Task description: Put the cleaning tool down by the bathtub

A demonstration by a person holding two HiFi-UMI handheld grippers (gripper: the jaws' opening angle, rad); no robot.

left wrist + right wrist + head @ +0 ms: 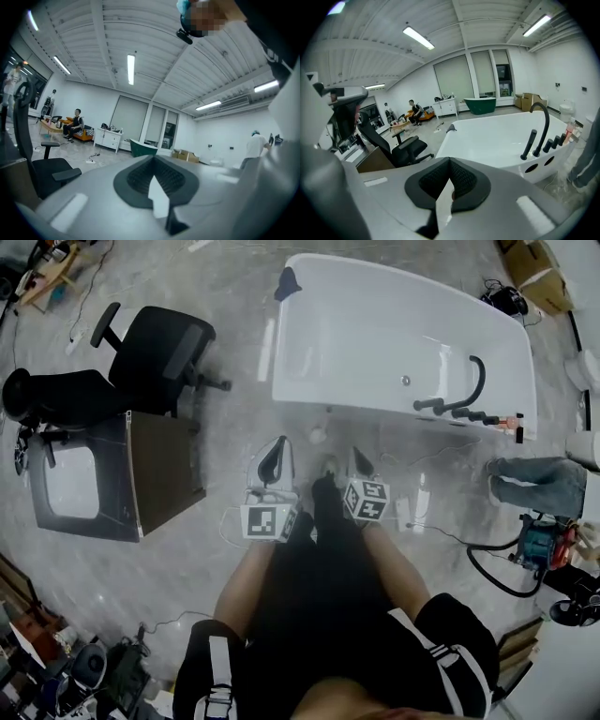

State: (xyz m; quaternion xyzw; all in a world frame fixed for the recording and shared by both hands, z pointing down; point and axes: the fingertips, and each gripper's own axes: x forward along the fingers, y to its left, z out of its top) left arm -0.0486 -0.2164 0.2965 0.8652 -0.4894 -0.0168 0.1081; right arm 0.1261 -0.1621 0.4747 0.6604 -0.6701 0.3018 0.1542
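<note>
From the head view, a dark cabinet (155,474) with a white basin (70,486) set in its top stands at 9 o'clock of the person. A black office chair (159,348) is at 10 o'clock, just beyond the cabinet and well apart from the tub.

The left gripper (277,451) and right gripper (357,457) hang side by side over the grey floor. Each has its 2 fingers pressed together on nothing, as both gripper views show. The person's dark leg shows between them.

At 12 o'clock, on the floor just beside the near wall of the bathtub (291,381), lies 1 small pale thing, apparently the cleaning tool (319,434); it is too small to tell more.

The tub spans 12 to 2 o'clock. A dark cloth (287,282) hangs on its far left corner, a black faucet (469,390) curves over the right rim, and bottles (511,423) stand at the near right corner.

At 3 o'clock stand legs in jeans (525,484). A blue machine (542,542) with a black hose (492,576) is at 4 o'clock.
</note>
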